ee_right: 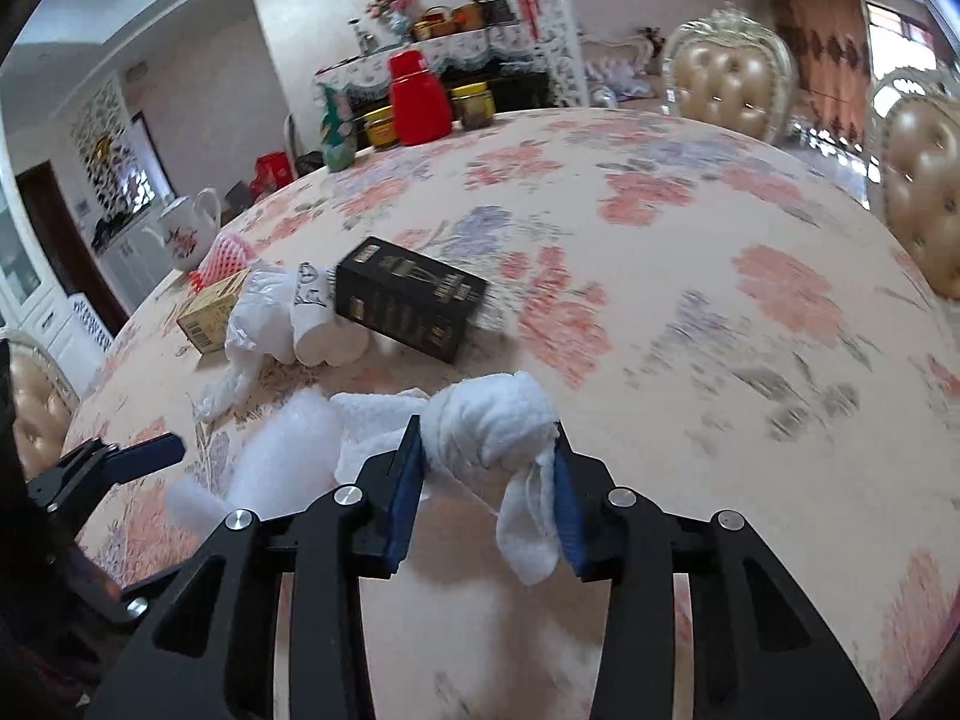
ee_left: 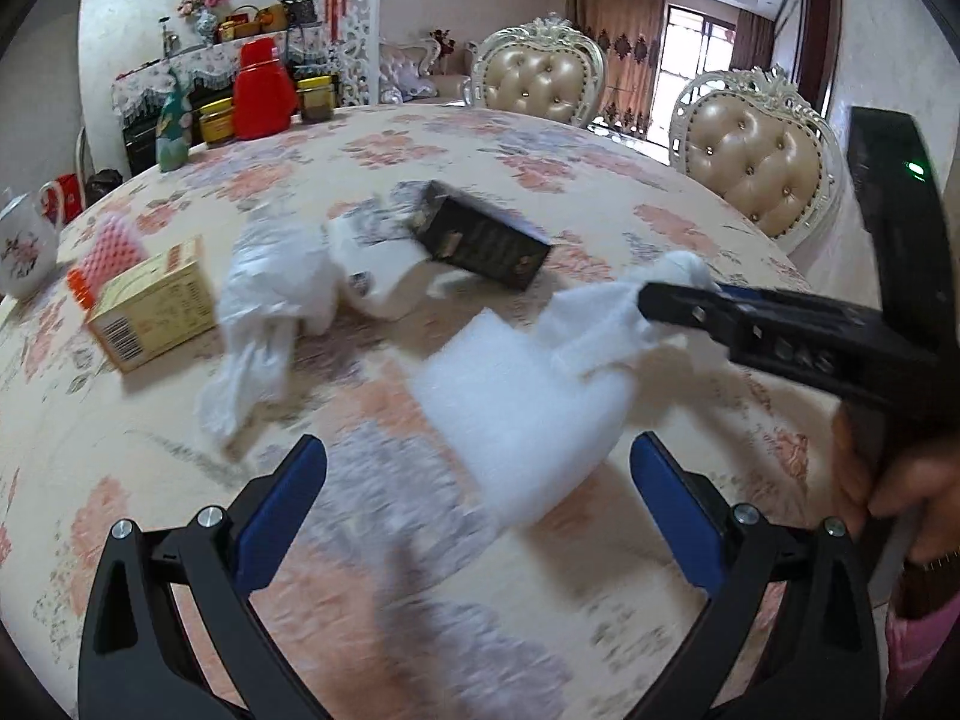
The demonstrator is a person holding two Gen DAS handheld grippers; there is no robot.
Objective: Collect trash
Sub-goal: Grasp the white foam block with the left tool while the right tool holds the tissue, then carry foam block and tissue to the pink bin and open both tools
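Pinching a crumpled white tissue wad (ee_right: 489, 420), the right gripper (ee_right: 486, 474) has its blue pads (ee_right: 403, 483) drawn narrow against both sides of the wad, with a loose tail of tissue hanging beside the right finger. No earlier view is at hand, so only this grip is listed.

Left gripper (ee_left: 477, 480): fingers spread wide, nothing between the pads; a white foam sheet (ee_left: 510, 420) lies just ahead of the tips, nearer the right finger.

Items ahead of the fingers, on the floral tablecloth (ee_right: 690, 300):
- black carton (ee_right: 408, 300), lying on its side, beyond the held wad and slightly left.
- white paper roll (ee_right: 318, 324), touching the carton's left end.
- crumpled white plastic bag (ee_right: 258, 318), just beside the roll, left of it.
- yellow cardboard box (ee_right: 210, 309), left of the bag.
- pink foam net (ee_right: 225, 258), behind the yellow box.
- white teapot (ee_right: 186, 228), farther left, near the table edge.
- red flask (ee_right: 417, 99) and jars (ee_right: 474, 105), far side of the table.

From the left wrist view the right gripper enters from the right of the fingers, a hand (ee_left: 900, 480) around its handle.
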